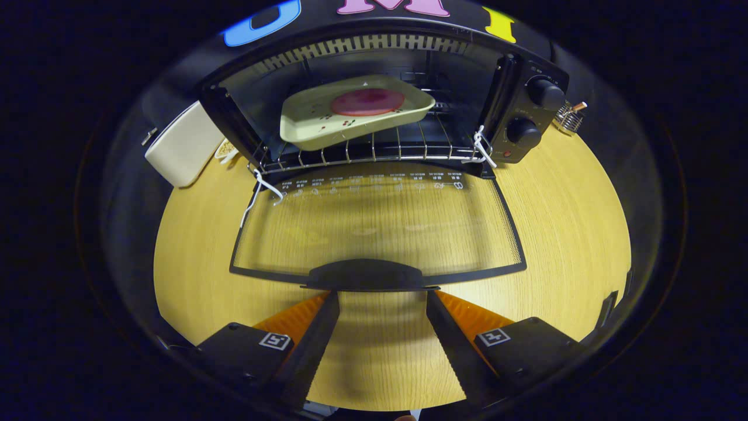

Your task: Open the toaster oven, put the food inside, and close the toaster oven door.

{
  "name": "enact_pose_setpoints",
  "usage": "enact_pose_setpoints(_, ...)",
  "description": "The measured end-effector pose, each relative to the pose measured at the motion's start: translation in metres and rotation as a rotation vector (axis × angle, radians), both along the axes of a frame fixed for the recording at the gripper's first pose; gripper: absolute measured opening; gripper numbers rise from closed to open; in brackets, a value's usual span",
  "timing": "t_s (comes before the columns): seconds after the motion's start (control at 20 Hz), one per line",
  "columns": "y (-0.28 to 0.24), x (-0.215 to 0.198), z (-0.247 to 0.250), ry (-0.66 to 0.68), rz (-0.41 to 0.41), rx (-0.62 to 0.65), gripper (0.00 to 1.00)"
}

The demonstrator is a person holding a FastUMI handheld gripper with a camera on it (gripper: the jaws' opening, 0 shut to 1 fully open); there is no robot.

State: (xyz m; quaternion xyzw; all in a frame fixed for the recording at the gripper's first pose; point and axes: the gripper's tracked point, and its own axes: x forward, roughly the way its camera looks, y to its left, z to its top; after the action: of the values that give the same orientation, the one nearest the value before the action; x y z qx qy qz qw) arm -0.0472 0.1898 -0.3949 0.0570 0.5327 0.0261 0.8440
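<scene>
Our gripper [383,292] is spread and holds nothing, its tips just short of the handle [365,275] of the one door [374,225], which lies flat open at 12 o'clock. We judge the glass door stiff, hinged and fairly light, but slick and breakable, so we would lift it by that handle. One tray [350,114] with one slice [368,102] sits tilted on the rack [374,149] inside the oven [514,111], beyond the door. Two knobs at 1 o'clock; one pale box [182,146] at 10.
</scene>
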Motion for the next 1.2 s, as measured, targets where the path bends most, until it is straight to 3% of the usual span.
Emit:
enact_pose_setpoints(0.75, -0.007, -0.001, 0.057, -0.215, 0.018, 0.009, 0.99)
enact_pose_setpoints(1.2, -0.010, 0.020, 0.110, -0.388, 0.052, -0.025, 0.99)
